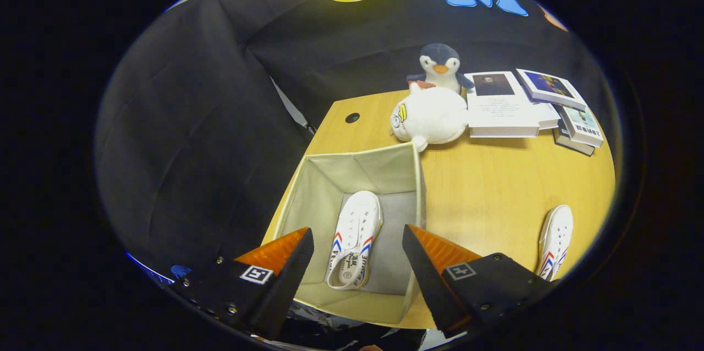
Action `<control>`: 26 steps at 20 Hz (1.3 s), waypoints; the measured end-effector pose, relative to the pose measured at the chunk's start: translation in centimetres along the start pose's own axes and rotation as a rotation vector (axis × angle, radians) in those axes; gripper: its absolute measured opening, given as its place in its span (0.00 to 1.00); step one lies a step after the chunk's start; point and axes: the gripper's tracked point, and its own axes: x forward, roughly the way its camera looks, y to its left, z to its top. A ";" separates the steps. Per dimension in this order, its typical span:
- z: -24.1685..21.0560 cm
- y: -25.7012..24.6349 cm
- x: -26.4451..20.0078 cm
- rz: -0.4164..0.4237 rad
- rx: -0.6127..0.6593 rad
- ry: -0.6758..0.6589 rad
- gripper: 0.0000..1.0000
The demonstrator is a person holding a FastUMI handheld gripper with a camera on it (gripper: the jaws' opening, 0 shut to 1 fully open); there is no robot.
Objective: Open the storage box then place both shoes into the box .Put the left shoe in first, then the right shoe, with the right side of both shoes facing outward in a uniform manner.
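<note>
The claw (357,254) hangs spread and empty above the storage box (308,197) holding one shoe (355,238); the other shoe (555,240) lies on the surface (484,186).

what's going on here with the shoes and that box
A person is working a handheld claw to pack a pair of shoes into an open storage box on a wooden table. One white shoe already lies on the box floor, seen between the claw's spread fingers, which grip nothing. The other shoe waits on the table to the right of the box. Two plush toys and some books sit beyond the box.
</note>
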 end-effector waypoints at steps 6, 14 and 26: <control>0.4 -5.9 -3.0 -0.061 0.017 -0.036 0.98; -0.1 -15.9 -6.9 -0.223 0.008 -0.066 0.98; -3.5 -27.8 -9.9 -0.372 0.065 -0.034 0.98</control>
